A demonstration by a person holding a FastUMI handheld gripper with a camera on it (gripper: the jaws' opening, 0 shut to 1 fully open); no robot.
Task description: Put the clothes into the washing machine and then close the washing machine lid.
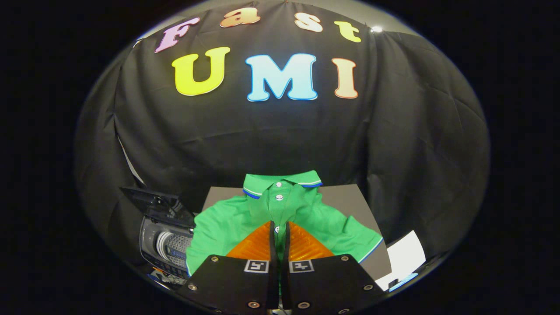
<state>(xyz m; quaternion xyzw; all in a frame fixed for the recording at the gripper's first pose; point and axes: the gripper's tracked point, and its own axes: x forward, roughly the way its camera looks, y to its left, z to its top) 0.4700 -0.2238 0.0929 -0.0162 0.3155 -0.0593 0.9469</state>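
A green polo shirt (245, 221) with a blue-and-white trimmed collar spreads over a grey board (350, 197), its collar pointing away from me. My gripper (280, 225) is shut on the shirt's buttoned front placket, with a strip of green cloth pinched between the two fingers. Left of the shirt stands a small toy washing machine (168, 247). Its dark lid (151, 201) is raised and the perforated drum shows inside. The shirt's left sleeve hangs close to the machine's opening.
A white sheet (407, 253) lies to the right of the grey board, with a bluish edge beside it. The black cloth wall stands close behind the board and the machine.
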